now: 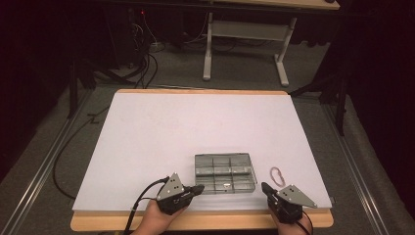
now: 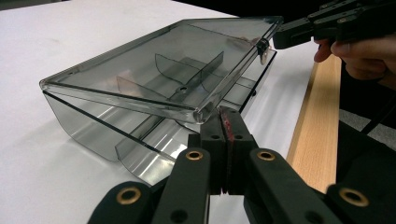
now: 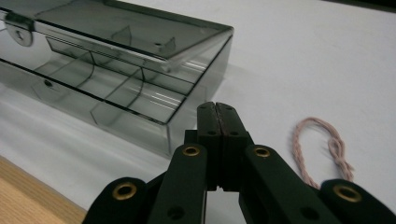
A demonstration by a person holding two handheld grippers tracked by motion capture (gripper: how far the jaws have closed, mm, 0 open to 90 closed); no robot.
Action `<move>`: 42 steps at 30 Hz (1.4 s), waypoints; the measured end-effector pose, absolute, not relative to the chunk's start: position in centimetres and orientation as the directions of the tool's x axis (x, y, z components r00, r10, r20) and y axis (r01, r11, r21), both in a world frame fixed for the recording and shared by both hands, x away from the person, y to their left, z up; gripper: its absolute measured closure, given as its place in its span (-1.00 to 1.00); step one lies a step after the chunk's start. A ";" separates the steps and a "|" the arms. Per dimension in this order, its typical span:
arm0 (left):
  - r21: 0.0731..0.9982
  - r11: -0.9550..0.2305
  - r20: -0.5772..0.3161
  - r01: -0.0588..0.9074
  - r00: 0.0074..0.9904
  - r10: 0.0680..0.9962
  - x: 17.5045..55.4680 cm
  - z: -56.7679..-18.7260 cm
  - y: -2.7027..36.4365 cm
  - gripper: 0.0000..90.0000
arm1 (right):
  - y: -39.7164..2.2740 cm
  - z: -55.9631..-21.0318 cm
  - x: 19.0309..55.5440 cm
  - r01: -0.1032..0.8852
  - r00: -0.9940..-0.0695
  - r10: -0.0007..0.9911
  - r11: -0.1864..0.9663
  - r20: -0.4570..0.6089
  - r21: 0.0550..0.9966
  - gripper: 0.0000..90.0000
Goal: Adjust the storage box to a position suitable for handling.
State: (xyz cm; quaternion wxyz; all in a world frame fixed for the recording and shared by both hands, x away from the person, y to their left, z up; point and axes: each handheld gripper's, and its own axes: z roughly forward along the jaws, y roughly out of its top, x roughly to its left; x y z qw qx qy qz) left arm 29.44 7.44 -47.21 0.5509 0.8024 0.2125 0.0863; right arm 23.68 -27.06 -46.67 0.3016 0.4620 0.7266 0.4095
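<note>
Left gripper view: smoky clear plastic box (image 2: 159, 88), ribbed dividers, lid perhaps ajar.

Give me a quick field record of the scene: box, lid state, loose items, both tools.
box: smoky clear plastic compartment box on the white table, near the front edge
lid: down, latch side facing the person
loose item: pink twisted cord loop, right of the box, apart from it
left tool: jaws shut, empty, tips at the box's near left corner
right tool: jaws shut, empty, between box and cord
</note>
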 end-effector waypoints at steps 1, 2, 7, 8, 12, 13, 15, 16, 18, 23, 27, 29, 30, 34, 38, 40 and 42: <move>0.922 -0.300 -0.097 0.247 0.894 0.438 29.5 -47.1 7.5 0.98 | -26.9 -46.6 23.7 0.421 -0.394 0.917 0.240 -0.062 0.875 0.99; 0.922 -0.296 -0.099 0.248 0.893 0.440 29.6 -47.1 7.5 0.98 | -26.7 -46.4 23.8 0.415 -0.400 0.914 0.243 -0.064 0.877 0.99; 0.927 -0.287 -0.096 0.244 0.890 0.447 29.7 -46.6 7.5 0.97 | -25.9 -45.8 24.0 0.398 -0.433 0.900 0.241 -0.051 0.885 1.00; 0.927 -0.284 -0.096 0.243 0.889 0.448 29.8 -46.6 7.5 0.97 | -25.8 -45.8 24.1 0.393 -0.442 0.895 0.247 -0.053 0.886 1.00; 0.932 -0.272 -0.093 0.238 0.885 0.455 30.2 -45.9 7.6 0.97 | -25.3 -46.3 24.5 0.403 -0.456 0.888 0.260 -0.053 0.877 1.00; 0.934 -0.270 -0.091 0.236 0.884 0.458 30.2 -45.7 7.7 0.97 | -25.3 -46.3 24.5 0.399 -0.461 0.886 0.264 -0.057 0.878 0.99; 0.936 -0.266 -0.087 0.231 0.884 0.460 30.4 -45.4 7.7 0.96 | -25.2 -46.4 24.6 0.399 -0.464 0.884 0.267 -0.058 0.877 0.99; 0.936 -0.266 -0.087 0.231 0.884 0.460 30.4 -45.4 7.7 0.96 | -25.2 -46.4 24.6 0.398 -0.465 0.883 0.268 -0.059 0.877 0.99; 0.939 -0.257 -0.086 0.227 0.881 0.465 30.8 -45.0 7.7 0.96 | -25.2 -46.4 24.6 0.398 -0.471 0.881 0.265 -0.052 0.878 1.00; 0.942 -0.245 -0.092 0.228 0.880 0.466 31.6 -44.2 7.6 0.96 | -24.8 -46.6 24.5 0.397 -0.479 0.876 0.278 -0.061 0.875 1.00; 0.944 -0.238 -0.095 0.230 0.876 0.473 32.3 -43.9 7.4 0.95 | -25.0 -46.6 24.6 0.394 -0.487 0.871 0.279 -0.059 0.876 1.00; 0.944 -0.234 -0.098 0.234 0.872 0.479 32.7 -43.8 7.3 0.95 | -25.0 -46.6 24.6 0.393 -0.486 0.872 0.278 -0.059 0.877 1.00; 0.944 -0.234 -0.096 0.235 0.869 0.485 32.9 -43.7 7.3 0.95 | -25.0 -46.6 24.6 0.392 -0.486 0.872 0.278 -0.059 0.877 1.00; 0.941 -0.218 -0.121 0.260 0.857 0.502 33.9 -43.8 7.4 0.99 | -25.0 -46.7 24.6 0.390 -0.489 0.870 0.277 -0.057 0.878 1.00; 0.941 -0.208 -0.127 0.268 0.847 0.516 34.5 -43.9 7.5 1.00 | -25.1 -46.7 24.6 0.386 -0.492 0.868 0.280 -0.060 0.879 1.00; 0.939 -0.208 -0.129 0.273 0.842 0.524 34.9 -44.1 7.4 1.00 | -25.1 -46.7 24.6 0.386 -0.493 0.868 0.280 -0.061 0.879 1.00; 0.939 -0.209 -0.128 0.274 0.841 0.526 35.0 -44.1 7.4 1.00 | -25.0 -46.7 24.6 0.386 -0.492 0.868 0.281 -0.062 0.879 0.99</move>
